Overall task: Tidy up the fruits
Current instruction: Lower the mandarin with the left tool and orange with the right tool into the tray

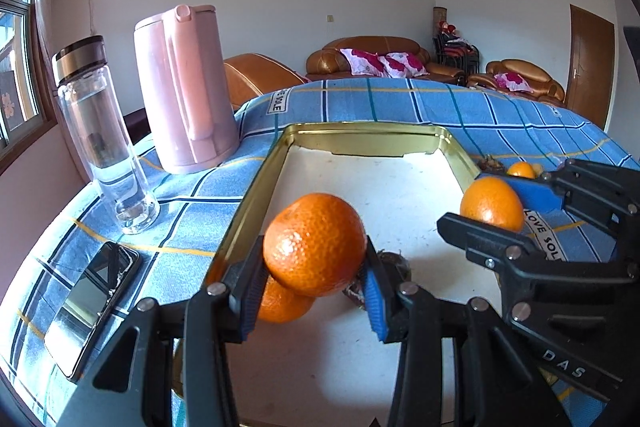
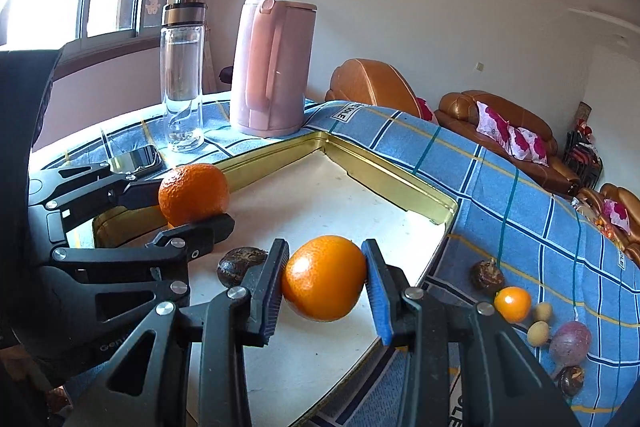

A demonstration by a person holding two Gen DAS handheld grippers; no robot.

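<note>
Over the tray (image 1: pixel 256 187), my left gripper (image 1: pixel 316 279) and right gripper (image 2: pixel 326 279) each clamp a firm, light, roll-prone orange (image 1: pixel 314 243) around its middle.

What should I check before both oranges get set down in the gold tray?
1. Left gripper grip on the rough-skinned orange: ok, jaws pressed on both sides.
2. Right gripper grip on the smooth orange: ok, held between the jaws.
3. Both oranges above the gold tray: ok, white liner shows under each.
4. Landing spot under the left gripper: not ok, another orange sits right below it.
5. Dark brown fruit in the tray: cannot tell whether it clears the right gripper's descent.
6. Loose fruit outside the tray, such as the small orange fruit on the cloth: not ok, still to be collected.
</note>
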